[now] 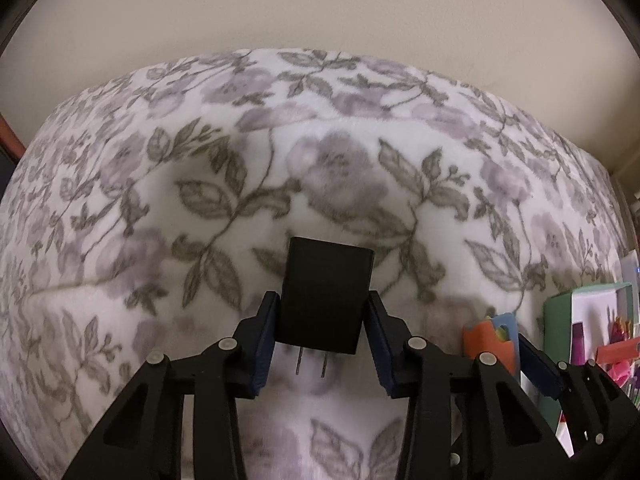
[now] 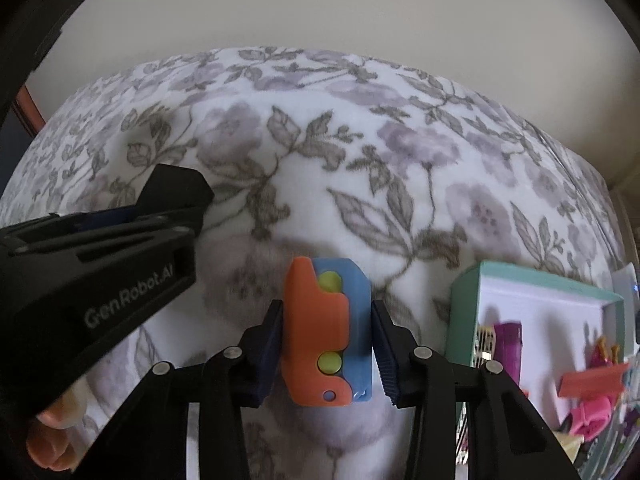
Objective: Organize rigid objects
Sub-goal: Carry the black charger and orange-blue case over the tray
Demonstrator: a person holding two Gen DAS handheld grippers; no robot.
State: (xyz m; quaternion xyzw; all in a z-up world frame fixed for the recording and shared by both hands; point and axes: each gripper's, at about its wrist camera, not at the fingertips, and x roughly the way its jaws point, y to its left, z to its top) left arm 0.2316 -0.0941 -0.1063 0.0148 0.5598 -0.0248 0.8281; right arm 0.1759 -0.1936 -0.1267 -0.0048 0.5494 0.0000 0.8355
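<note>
The left hand-held gripper (image 1: 322,316) is clamped on a black plug adapter (image 1: 325,294), prongs pointing near. The right hand-held gripper (image 2: 326,344) is clamped on an orange-and-blue toy (image 2: 326,330). Both are level, side by side.

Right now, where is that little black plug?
The black plug is pinched in the left tongs, prongs pointing back toward the camera, held over the flowered blanket, left of the green box.
</note>
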